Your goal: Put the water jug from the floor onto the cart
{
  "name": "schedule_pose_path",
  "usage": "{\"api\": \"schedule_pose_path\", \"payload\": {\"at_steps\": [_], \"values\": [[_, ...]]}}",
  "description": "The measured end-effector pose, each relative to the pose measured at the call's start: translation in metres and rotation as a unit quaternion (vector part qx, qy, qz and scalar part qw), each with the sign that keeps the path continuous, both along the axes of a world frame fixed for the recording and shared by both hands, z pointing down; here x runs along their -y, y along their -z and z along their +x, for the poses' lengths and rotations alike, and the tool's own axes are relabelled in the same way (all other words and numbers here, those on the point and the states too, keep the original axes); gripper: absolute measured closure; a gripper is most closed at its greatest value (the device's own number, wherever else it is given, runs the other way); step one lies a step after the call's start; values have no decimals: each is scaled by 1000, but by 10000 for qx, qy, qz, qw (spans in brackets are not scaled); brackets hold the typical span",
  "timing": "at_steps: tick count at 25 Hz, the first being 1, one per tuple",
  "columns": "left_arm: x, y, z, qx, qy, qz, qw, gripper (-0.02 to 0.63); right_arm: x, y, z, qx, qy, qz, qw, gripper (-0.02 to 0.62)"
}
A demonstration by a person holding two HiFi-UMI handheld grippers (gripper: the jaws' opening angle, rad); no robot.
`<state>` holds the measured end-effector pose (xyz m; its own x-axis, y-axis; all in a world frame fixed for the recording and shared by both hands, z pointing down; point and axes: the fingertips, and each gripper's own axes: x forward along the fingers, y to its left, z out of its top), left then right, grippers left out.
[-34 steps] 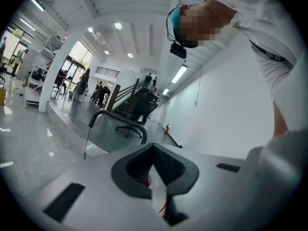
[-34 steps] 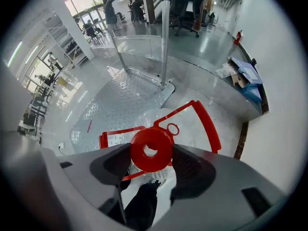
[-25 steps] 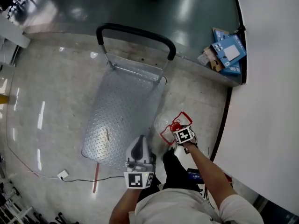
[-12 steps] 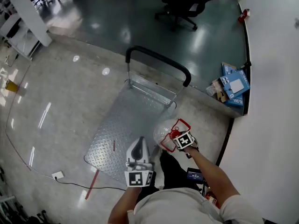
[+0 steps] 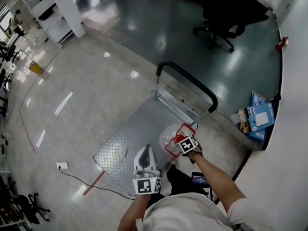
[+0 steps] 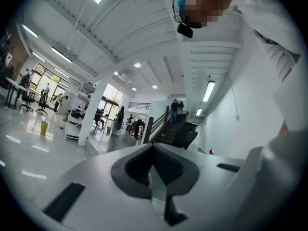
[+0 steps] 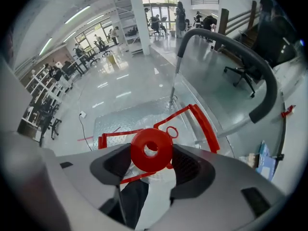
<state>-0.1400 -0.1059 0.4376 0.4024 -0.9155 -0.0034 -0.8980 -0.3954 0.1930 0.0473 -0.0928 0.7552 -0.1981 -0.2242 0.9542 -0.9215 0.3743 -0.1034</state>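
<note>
The water jug (image 5: pixel 169 133) is clear, with a red cap (image 7: pixel 151 149) and a red carry frame (image 7: pixel 204 121). My right gripper (image 5: pixel 180 139) is shut on the cap and neck, and the jug hangs under it at the near right edge of the cart deck (image 5: pixel 137 138). I cannot tell whether the jug touches the deck. The deck (image 7: pixel 139 115) is ribbed grey metal, and the cart has a black push handle (image 5: pixel 188 83) at its far end. My left gripper (image 5: pixel 146 151) is near my body, tilted upward, shut with nothing in it (image 6: pixel 154 173).
Blue boxes (image 5: pixel 258 118) lie by the white wall on the right. An office chair (image 5: pixel 226 13) stands on the dark floor beyond the cart. A white cable and plug (image 5: pixel 61 166) and a red tape strip (image 5: pixel 94 183) lie left of the deck. My dark trouser leg (image 7: pixel 130 198) is below the jug.
The head view has tipped up and shows more of the hall. The jug, still held by my right gripper, now overlaps the deck's near right edge instead of standing beside it. Left gripper unchanged.
</note>
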Motion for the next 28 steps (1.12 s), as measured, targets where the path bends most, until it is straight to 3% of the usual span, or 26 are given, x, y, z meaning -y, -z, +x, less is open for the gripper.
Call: {"api": "schedule_pose_path", "payload": {"at_steps": [4,9,28], "values": [[15,2,-9,139,429,77,9990,603,37,-4,-13,-9,358,52,9993,322],[19,-6,-19,184,653,-2,9977,603,71,-14,-23,-30,535,60,9985,322],[46,-43,-41,213,750,-355,9963,603,125,-48,-14,-59,156,77,9998,324]]}}
